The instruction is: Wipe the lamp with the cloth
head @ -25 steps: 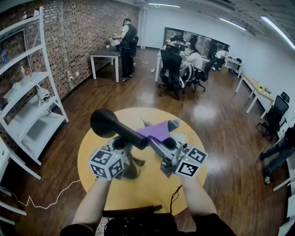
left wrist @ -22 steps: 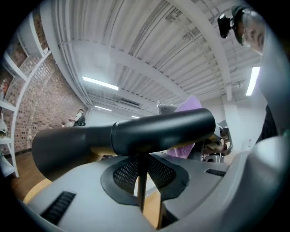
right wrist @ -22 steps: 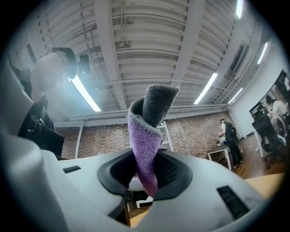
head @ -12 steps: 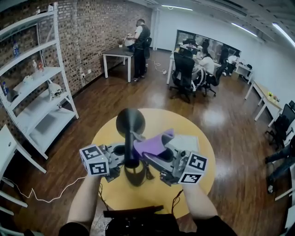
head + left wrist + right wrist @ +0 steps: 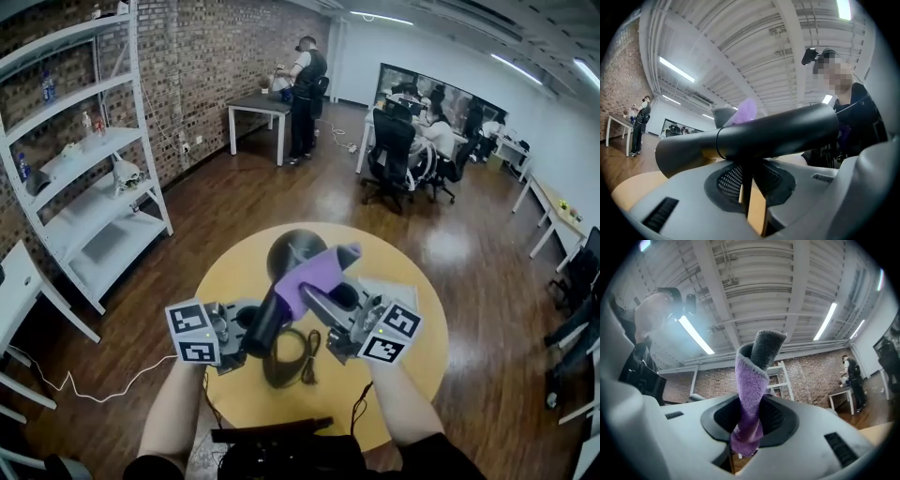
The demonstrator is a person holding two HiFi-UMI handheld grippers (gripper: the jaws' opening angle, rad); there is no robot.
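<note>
Above the near half of the round table [image 5: 412, 366], we keep the left gripper [image 5: 248, 328] clamped tight on the thin stem of the lamp [image 5: 292, 251]. The right gripper [image 5: 319, 305] pinches a fold of the purple cloth [image 5: 319, 272]. Within the last second the lamp head has swung from the table's left edge, through pointing at the far edge, to a lean toward the right. The cloth now lies against the neck just behind the head, where earlier it sat across the middle of the arm. We judge wiping to be under way: the left gripper turns the lamp to present fresh surface, and the head remains to be covered.
</note>
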